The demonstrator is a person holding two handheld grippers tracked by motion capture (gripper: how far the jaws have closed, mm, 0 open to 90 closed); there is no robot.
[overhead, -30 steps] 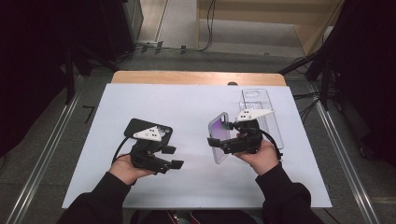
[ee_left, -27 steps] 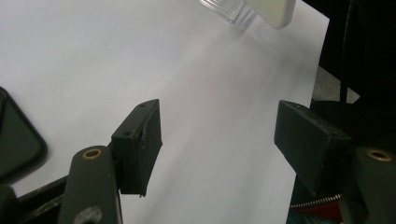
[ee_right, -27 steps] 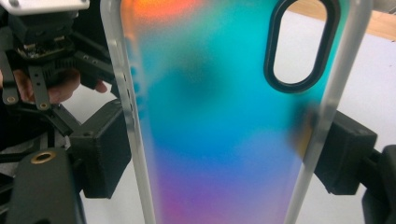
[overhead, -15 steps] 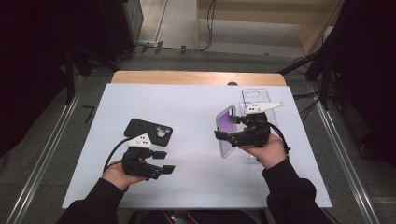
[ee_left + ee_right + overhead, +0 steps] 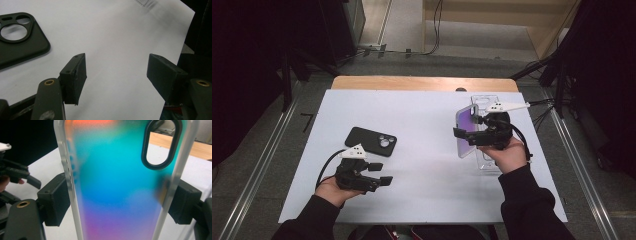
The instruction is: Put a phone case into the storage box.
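Right gripper (image 5: 464, 136) is clamped on the iridescent blue-purple translucent phone case (image 5: 465, 131), pads on its two long frosted edges. In the right gripper view the case (image 5: 120, 195) stands between my jaws with its long axis running up and away from them; the black-rimmed oval camera cutout (image 5: 161, 143) sits at the far end, toward the upper right. In the high view the case is lifted off the white table top (image 5: 427, 165), standing roughly on edge, long axis running near-far, broad face turned left. It's on the right half of the table, just left of my right hand (image 5: 507, 152).

A clear transparent phone case (image 5: 486, 100) lies flat under and behind that hand, at the far right of the table; can't tell if the held case touches it.

Left gripper (image 5: 379, 173) is open and holds nothing: in the left gripper view (image 5: 116, 72) I see just bare table between the jaws. It's at the near left, pointing right. The matte black phone case (image 5: 371, 141) lies flat just beyond it, long axis roughly left-right and slightly skewed, camera holes at its right end, apart from the jaws.
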